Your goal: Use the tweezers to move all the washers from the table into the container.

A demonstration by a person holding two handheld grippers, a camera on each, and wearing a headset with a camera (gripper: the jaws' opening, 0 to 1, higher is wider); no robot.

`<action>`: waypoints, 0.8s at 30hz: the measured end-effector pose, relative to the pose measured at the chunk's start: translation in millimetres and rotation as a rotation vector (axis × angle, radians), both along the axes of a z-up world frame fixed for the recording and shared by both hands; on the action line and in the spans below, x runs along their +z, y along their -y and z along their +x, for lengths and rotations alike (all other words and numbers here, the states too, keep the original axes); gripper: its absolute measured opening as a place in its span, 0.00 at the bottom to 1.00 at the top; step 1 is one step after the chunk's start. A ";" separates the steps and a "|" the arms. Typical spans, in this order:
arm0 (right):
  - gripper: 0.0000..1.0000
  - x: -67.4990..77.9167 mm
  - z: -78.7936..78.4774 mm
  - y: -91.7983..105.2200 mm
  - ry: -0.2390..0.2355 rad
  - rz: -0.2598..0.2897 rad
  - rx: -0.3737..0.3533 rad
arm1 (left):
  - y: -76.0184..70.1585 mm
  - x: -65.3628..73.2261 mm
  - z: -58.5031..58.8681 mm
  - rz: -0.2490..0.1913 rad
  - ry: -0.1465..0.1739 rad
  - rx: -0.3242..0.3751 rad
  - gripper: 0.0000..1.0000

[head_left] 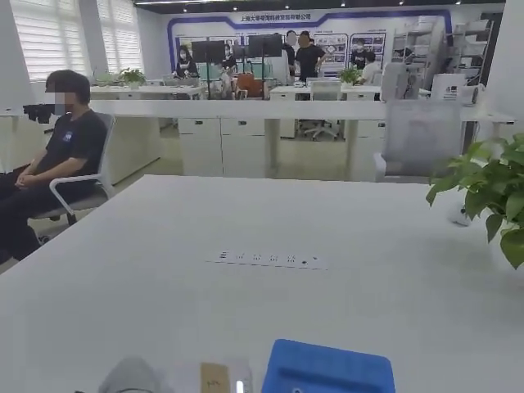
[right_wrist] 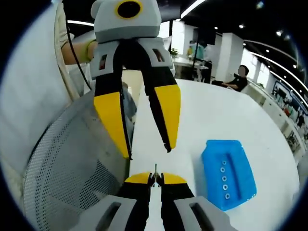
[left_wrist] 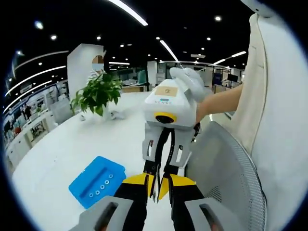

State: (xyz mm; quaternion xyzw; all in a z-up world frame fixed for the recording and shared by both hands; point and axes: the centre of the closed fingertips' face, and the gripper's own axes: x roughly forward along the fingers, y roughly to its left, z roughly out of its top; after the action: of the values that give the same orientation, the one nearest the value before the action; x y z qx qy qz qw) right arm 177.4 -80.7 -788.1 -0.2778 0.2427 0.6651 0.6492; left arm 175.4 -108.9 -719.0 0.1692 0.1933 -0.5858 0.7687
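Note:
A blue tray (right_wrist: 228,175) lies on the white table (right_wrist: 211,115) with several small washers (right_wrist: 224,179) in a row in its long recess. It also shows as the tray (left_wrist: 96,182) and at the near table edge as the tray (head_left: 327,370). My right gripper (right_wrist: 155,179) is shut on thin tweezers (right_wrist: 155,168), whose tip pokes out above its yellow pads. My left gripper (right_wrist: 148,153) faces it closely, yellow fingers apart and holding nothing. From the other side, my left gripper (left_wrist: 157,185) points at the right gripper (left_wrist: 162,166). Both are held off the table's near edge.
A grey mesh chair back (right_wrist: 72,168) sits under both grippers. A leafy plant (head_left: 487,188) stands at the table's right edge, and a flush socket strip (head_left: 266,259) is set mid-table. A person (head_left: 65,155) sits on a chair at far left. A gripper's housing (head_left: 176,378) pokes in below.

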 end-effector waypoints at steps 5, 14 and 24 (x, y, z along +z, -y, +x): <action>0.03 -4.5 0.1 2.8 0.027 -0.036 0.011 | 5.0 -7.2 4.3 0.027 -0.021 0.005 0.03; 0.03 -7.7 1.1 7.5 0.033 -0.056 0.008 | 14.6 -13.9 2.3 0.048 -0.033 -0.021 0.01; 0.04 -16.4 16.6 18.5 0.025 -0.072 -0.057 | 6.1 -22.3 15.1 0.138 -0.019 -0.042 0.00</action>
State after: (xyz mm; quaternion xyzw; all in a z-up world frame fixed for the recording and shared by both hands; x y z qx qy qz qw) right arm 194.0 -99.2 -804.5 -0.3022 0.2664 0.6337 0.6604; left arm 190.5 -115.0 -741.3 0.2203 0.2371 -0.5886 0.7408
